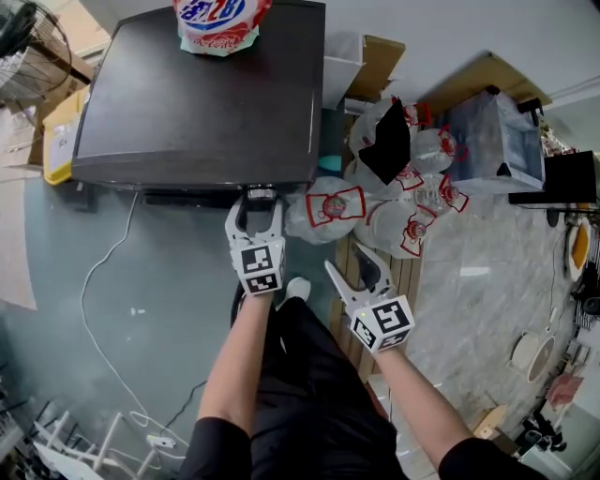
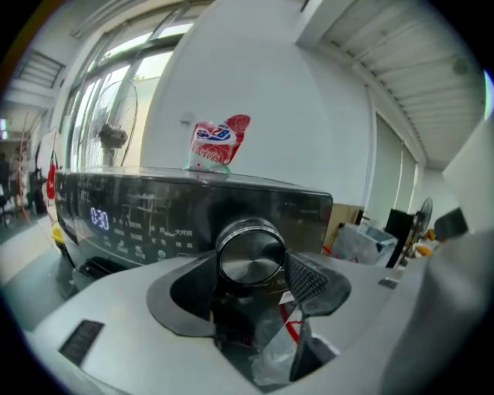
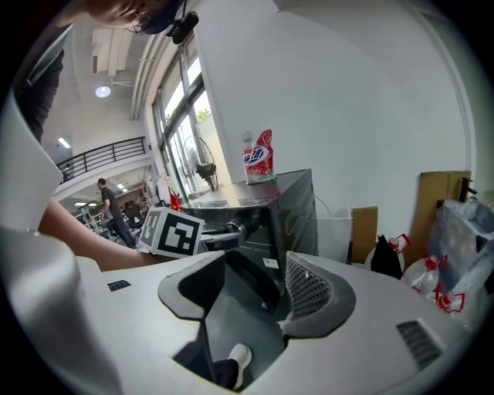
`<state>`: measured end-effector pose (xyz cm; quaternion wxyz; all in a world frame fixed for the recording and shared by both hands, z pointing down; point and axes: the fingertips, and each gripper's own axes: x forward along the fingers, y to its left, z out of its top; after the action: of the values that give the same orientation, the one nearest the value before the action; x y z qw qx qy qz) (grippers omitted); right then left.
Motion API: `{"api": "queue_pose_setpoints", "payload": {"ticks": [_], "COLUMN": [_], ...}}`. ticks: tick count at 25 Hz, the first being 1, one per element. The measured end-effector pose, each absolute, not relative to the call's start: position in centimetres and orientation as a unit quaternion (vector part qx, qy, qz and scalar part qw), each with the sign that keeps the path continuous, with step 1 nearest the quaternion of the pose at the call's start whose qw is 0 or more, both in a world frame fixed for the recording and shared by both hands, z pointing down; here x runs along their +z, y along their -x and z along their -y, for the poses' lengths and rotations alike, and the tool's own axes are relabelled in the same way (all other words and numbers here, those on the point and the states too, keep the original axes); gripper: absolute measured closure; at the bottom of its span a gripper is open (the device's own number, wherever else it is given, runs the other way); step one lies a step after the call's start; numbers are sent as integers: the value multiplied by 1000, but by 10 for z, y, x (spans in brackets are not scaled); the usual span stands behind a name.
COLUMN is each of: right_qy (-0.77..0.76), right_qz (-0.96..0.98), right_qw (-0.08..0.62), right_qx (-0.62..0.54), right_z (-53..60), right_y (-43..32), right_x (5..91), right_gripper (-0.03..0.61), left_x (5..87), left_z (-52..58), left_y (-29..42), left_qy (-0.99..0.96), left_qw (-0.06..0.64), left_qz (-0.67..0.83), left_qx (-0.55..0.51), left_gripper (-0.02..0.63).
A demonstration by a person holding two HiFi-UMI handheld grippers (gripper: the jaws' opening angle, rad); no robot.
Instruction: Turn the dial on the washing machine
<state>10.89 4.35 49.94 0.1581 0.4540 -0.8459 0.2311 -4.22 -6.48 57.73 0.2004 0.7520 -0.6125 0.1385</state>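
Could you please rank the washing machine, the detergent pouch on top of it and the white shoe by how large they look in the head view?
1. washing machine, by far the largest.
2. detergent pouch, though the top edge crops it.
3. white shoe, smallest; it is farther from the camera.

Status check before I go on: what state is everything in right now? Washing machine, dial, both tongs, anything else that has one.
washing machine: on, display lit with digits.
dial: between the left tongs' jaws, not clearly squeezed.
left tongs: open, one jaw on each side of the dial.
right tongs: open, empty, held away from the washing machine.
detergent pouch: upright on top of the washing machine.
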Motion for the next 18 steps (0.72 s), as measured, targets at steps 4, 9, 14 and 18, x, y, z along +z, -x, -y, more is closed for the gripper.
{"api": "queue_pose_setpoints", "payload": {"ticks": [4,9,14,18], "right_qy": [-454,-447,-450,-448], "right_qz": [846,849,845,847], "right_qw": [152,155,156,152], "right_qx": [234,237,244,242], "right_z": [-44,-50,-52,-54], "right_y": [-107,-101,-99,-97], "right_x": [500,505,505,504], "right_gripper": [362,362,362,362], "left_x": [578,578,574,577], "left_z": [66,66,62,58], "left_y": [41,40,41,48], "left_qy": [-749,-750,-759,-748], "left_qw": [163,163,227,288], "left_qz": [616,614,602,597], "left_qx": [184,183,99,37], "left_gripper": [350,350,325,313]}}
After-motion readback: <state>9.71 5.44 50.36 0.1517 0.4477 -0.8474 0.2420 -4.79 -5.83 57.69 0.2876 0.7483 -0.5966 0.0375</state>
